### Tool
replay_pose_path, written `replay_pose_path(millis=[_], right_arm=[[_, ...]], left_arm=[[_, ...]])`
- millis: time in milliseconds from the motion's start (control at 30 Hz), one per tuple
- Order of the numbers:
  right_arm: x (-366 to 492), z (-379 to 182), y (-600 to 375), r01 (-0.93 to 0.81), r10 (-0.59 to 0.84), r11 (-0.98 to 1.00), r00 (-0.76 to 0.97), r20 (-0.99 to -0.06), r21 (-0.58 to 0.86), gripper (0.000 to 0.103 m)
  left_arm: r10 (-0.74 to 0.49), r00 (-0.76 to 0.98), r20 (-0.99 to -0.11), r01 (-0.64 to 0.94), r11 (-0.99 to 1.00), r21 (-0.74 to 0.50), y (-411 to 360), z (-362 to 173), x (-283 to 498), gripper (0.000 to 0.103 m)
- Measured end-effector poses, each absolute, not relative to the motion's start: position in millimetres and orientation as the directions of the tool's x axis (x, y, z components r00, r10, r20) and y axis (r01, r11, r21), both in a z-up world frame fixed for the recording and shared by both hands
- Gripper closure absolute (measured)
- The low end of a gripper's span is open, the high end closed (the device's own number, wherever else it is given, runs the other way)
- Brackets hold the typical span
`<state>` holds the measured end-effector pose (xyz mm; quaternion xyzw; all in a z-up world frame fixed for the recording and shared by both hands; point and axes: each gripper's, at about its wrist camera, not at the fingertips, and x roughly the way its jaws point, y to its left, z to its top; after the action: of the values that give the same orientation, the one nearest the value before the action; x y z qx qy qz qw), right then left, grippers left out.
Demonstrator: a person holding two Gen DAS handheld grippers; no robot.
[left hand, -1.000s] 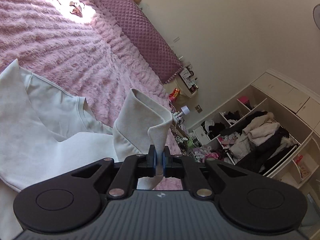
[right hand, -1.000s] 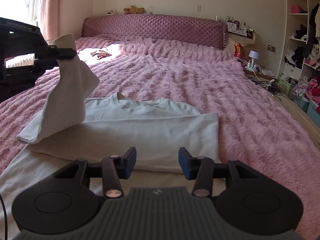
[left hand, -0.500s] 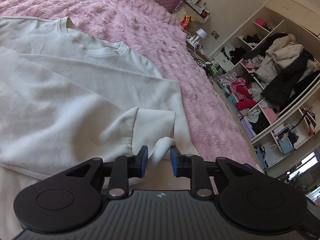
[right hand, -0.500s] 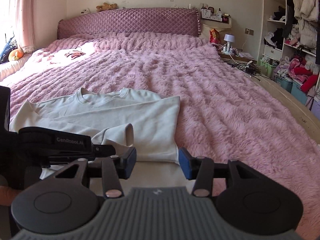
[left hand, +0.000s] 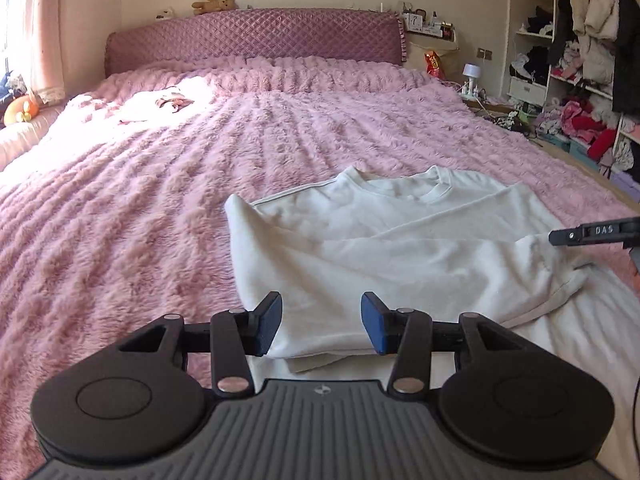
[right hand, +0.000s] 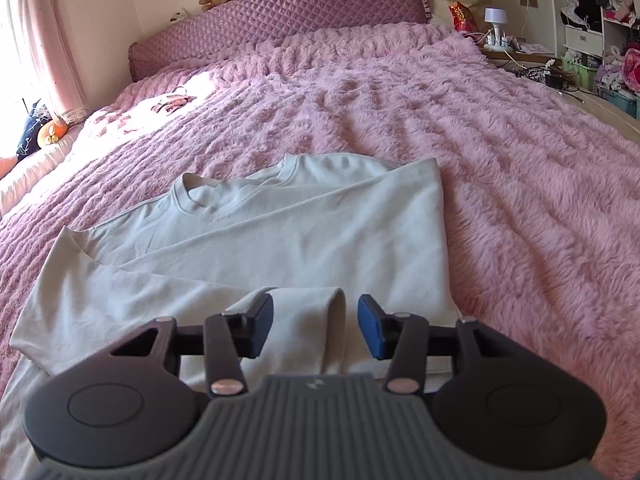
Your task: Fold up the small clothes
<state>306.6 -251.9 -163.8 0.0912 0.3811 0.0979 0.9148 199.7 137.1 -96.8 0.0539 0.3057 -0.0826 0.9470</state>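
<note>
A white sweatshirt [left hand: 400, 248] lies flat on the pink bed, collar toward the headboard, with both sleeves folded across its body. My left gripper [left hand: 322, 328] hovers over its near left edge; the jaws are opening, with cloth below them and nothing pinched. In the right wrist view the sweatshirt [right hand: 280, 240] fills the foreground. My right gripper [right hand: 316, 330] is low over the folded sleeve's cuff [right hand: 308, 320]. Its jaws are opening slightly and the cuff lies between them, with the pads clear of it. One right gripper finger [left hand: 592, 234] shows at the left wrist view's right edge.
The fluffy pink bedspread [left hand: 160, 208] stretches to a quilted purple headboard [left hand: 256, 36] with a teddy bear [left hand: 212, 3] on top. A small garment [left hand: 172, 101] lies in the sunlit patch far back. Open shelves stuffed with clothes [left hand: 584, 60] stand on the right, beside a nightstand lamp [left hand: 471, 71].
The left gripper carried the raised sleeve down across the sweatshirt, let it go and swung back toward the left edge with its jaws spreading. The right gripper sank toward the laid cuff.
</note>
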Motion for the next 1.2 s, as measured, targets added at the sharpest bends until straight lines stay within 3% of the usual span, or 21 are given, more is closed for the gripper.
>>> replay_pose_path(millis=[67, 200, 267, 300, 333, 667, 700, 767, 833, 933, 1067, 1200], right_arm=[[310.4, -172.5, -254.6, -0.072, 0.25, 0.959, 0.676, -0.694, 0.275, 0.055], [313.2, -179.6, -255.3, -0.07, 0.304, 0.935, 0.666, -0.681, 0.348, 0.058], [313.8, -179.5, -252.0, -0.085, 0.311, 0.936, 0.658, -0.686, 0.342, 0.074], [314.3, -179.2, -251.0, -0.093, 0.319, 0.934, 0.653, -0.687, 0.346, 0.094], [312.7, -178.3, -250.5, -0.099, 0.323, 0.933, 0.65, -0.688, 0.345, 0.101], [307.1, -163.5, -250.0, -0.137, 0.331, 0.935, 0.667, -0.668, 0.327, 0.102], [305.5, -162.9, -250.2, -0.135, 0.33, 0.935, 0.669, -0.666, 0.328, 0.102], [305.1, -161.0, -250.7, -0.135, 0.336, 0.932, 0.669, -0.663, 0.335, 0.102], [305.3, -154.7, -252.7, -0.134, 0.336, 0.93, 0.684, -0.647, 0.341, 0.103], [302.4, -135.7, -262.4, -0.128, 0.343, 0.916, 0.739, -0.579, 0.379, 0.103], [295.1, -110.1, -274.7, -0.109, 0.3, 0.921, 0.81, -0.504, 0.373, 0.103], [296.6, -127.1, -285.2, -0.039, 0.248, 0.936, 0.78, -0.575, 0.35, 0.103]], left_arm=[[-0.073, 0.798, -0.599, 0.208, 0.965, 0.16, 143.0, -105.9, 198.1, 0.05], [-0.045, 0.768, -0.639, 0.263, 0.932, 0.25, 144.0, -129.0, 205.7, 0.05], [-0.032, 0.762, -0.646, 0.278, 0.919, 0.281, 142.3, -140.4, 213.3, 0.05], [-0.023, 0.767, -0.641, 0.28, 0.911, 0.302, 141.4, -144.7, 215.9, 0.05], [-0.014, 0.77, -0.638, 0.284, 0.903, 0.322, 142.7, -148.5, 216.6, 0.05], [-0.012, 0.798, -0.603, 0.378, 0.789, 0.485, 135.9, -172.4, 249.0, 0.05], [-0.012, 0.786, -0.618, 0.395, 0.779, 0.488, 134.1, -176.1, 253.5, 0.055], [-0.061, 0.754, -0.654, 0.436, 0.791, 0.428, 135.5, -179.1, 258.4, 0.094], [-0.064, 0.765, -0.64, 0.418, 0.806, 0.42, 135.2, -178.7, 255.7, 0.098], [-0.037, 0.816, -0.577, 0.321, 0.859, 0.399, 140.4, -170.9, 242.4, 0.099], [-0.006, 0.826, -0.563, 0.174, 0.954, 0.246, 149.7, -159.8, 231.0, 0.099], [0.047, 0.795, -0.604, 0.106, 0.971, 0.215, 144.7, -172.4, 235.0, 0.099]])
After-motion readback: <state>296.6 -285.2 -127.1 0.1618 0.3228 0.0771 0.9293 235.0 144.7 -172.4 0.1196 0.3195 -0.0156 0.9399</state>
